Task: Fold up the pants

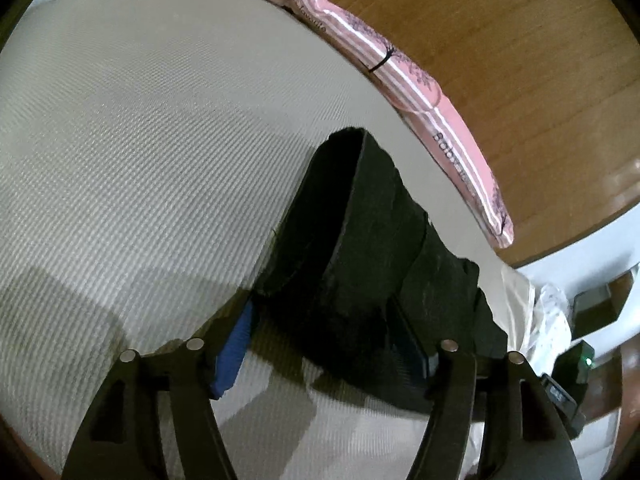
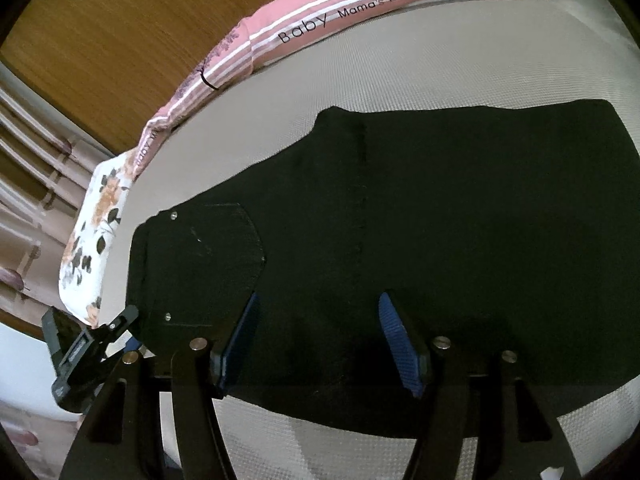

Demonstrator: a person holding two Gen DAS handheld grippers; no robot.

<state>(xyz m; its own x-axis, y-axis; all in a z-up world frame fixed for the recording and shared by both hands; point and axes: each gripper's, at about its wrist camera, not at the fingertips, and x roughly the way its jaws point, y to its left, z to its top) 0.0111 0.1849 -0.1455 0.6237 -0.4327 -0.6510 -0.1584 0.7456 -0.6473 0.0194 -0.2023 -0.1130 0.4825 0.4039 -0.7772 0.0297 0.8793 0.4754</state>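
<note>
Black pants [image 2: 420, 220] lie folded on a beige textured mattress [image 2: 400, 72], back pocket facing up at the left. My right gripper [image 2: 320, 340] hovers open over the near edge of the pants, blue pads apart, holding nothing. In the left wrist view the pants [image 1: 360, 248] lie in front of my left gripper [image 1: 332, 344]. Its jaws stand wide apart, one blue pad [image 1: 234, 348] showing at the left and the other finger over the dark cloth. The left gripper also shows in the right wrist view [image 2: 92, 344] at the pants' waist end.
A pink striped cushion [image 2: 320, 24] runs along the far mattress edge against a wooden headboard [image 2: 100, 32]. A floral pillow [image 2: 92, 240] lies at the left. The mattress [image 1: 120, 140] spreads left of the pants in the left wrist view.
</note>
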